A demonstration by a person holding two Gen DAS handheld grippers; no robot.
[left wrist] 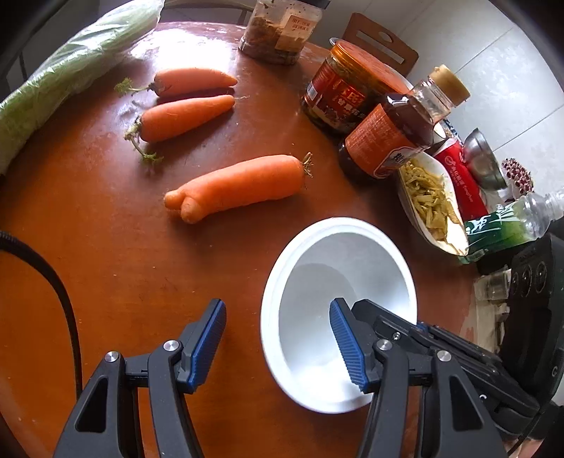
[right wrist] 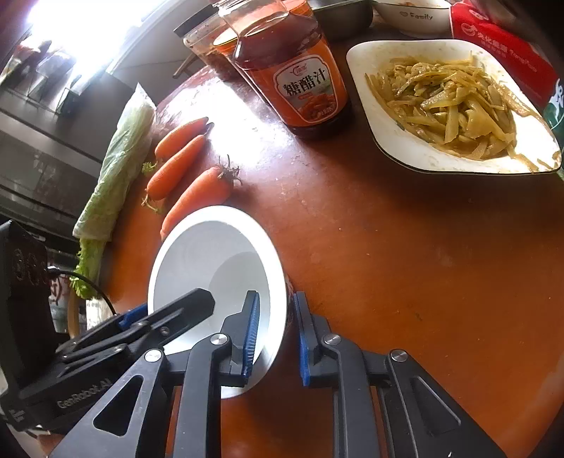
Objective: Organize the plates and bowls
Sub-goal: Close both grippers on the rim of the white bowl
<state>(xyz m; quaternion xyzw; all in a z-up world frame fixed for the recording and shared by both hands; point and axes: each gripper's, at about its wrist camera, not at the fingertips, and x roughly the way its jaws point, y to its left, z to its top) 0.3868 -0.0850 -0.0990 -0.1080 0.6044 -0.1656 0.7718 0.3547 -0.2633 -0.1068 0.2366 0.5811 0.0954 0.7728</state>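
An empty white bowl [left wrist: 317, 282] sits on the brown round table [left wrist: 105, 246]. My left gripper [left wrist: 278, 338] is open, its right finger inside the bowl and its left finger outside over the table. In the right wrist view my right gripper [right wrist: 276, 334] straddles the same bowl's [right wrist: 211, 253] near right rim, one pad inside and one outside, with a gap to the wall. A white plate of shredded food [right wrist: 451, 105] lies at the far right, also visible in the left wrist view [left wrist: 433, 200].
Three carrots [left wrist: 239, 186] and a bagged lettuce [left wrist: 60, 77] lie on the left of the table. Sauce jars and a bottle [left wrist: 387, 141] stand at the back right, with a red box [left wrist: 461, 179], a steel bowl [left wrist: 483, 158] and a "Family" bowl [right wrist: 412, 17].
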